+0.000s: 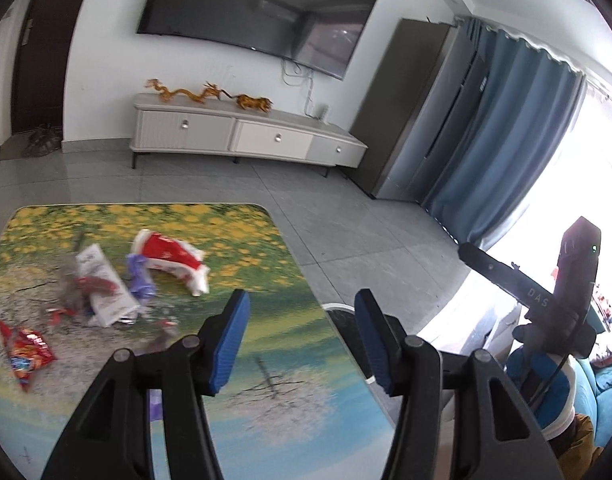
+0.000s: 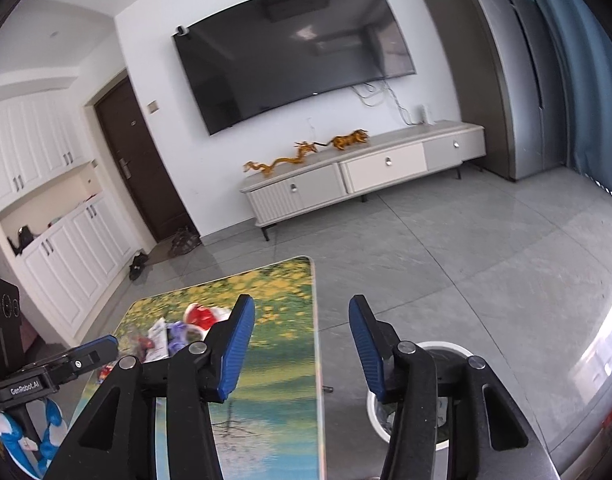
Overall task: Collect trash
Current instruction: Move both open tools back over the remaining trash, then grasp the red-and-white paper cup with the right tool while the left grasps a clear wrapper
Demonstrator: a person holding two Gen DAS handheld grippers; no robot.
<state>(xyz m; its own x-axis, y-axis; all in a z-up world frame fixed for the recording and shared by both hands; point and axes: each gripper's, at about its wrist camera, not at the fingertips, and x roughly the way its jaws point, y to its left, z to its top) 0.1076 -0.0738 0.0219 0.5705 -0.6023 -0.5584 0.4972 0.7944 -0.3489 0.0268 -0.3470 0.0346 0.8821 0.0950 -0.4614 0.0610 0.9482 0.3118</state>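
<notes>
Trash lies on the picture-printed table (image 1: 265, 360): a red and white wrapper (image 1: 169, 258), a white paper packet (image 1: 103, 286), a purple wrapper (image 1: 139, 280), a red snack bag (image 1: 25, 354) and small scraps. My left gripper (image 1: 301, 340) is open and empty, above the table's right side, short of the pile. My right gripper (image 2: 301, 346) is open and empty above the table's right edge (image 2: 318, 360). A white trash bin (image 2: 438, 400) stands on the floor under its right finger. The pile also shows in the right wrist view (image 2: 177, 332).
A TV cabinet (image 2: 362, 172) with gold dragon figures stands at the far wall under a TV (image 2: 293, 52). Grey tiled floor (image 2: 466, 260) lies between. Blue curtains (image 1: 506, 140) hang on the right. The other gripper shows in each view (image 1: 562, 280).
</notes>
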